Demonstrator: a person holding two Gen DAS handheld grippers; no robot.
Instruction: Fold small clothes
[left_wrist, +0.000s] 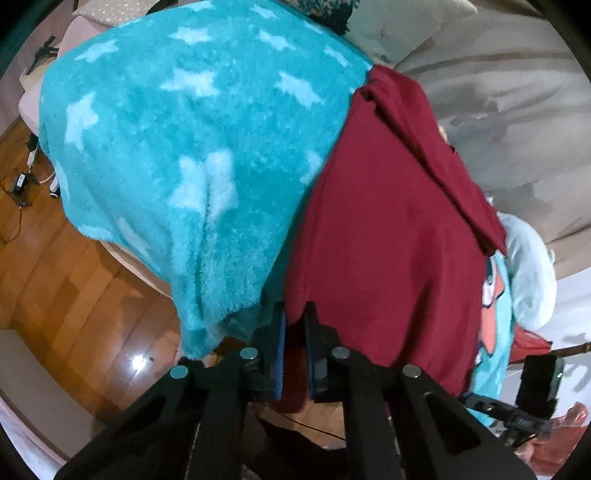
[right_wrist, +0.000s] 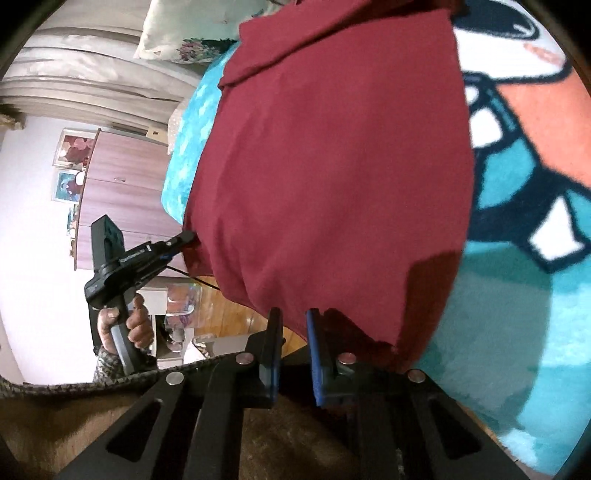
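Observation:
A dark red garment lies on the bed, its lower edge hanging over the side. Beneath it are a fluffy turquoise blanket with pale stars and a turquoise cartoon-print blanket. My left gripper is shut on the garment's hanging hem, red cloth filling the gap between its blue pads. In the right wrist view this gripper meets the garment's left edge, with a hand on its handle. My right gripper is shut on the red garment at the hem, only the cloth's edge between its tips.
Wooden floor lies below the bed edge, with cables and an adapter at the left. Pillows sit at the head of the bed. A brown wardrobe and grey curtains stand behind.

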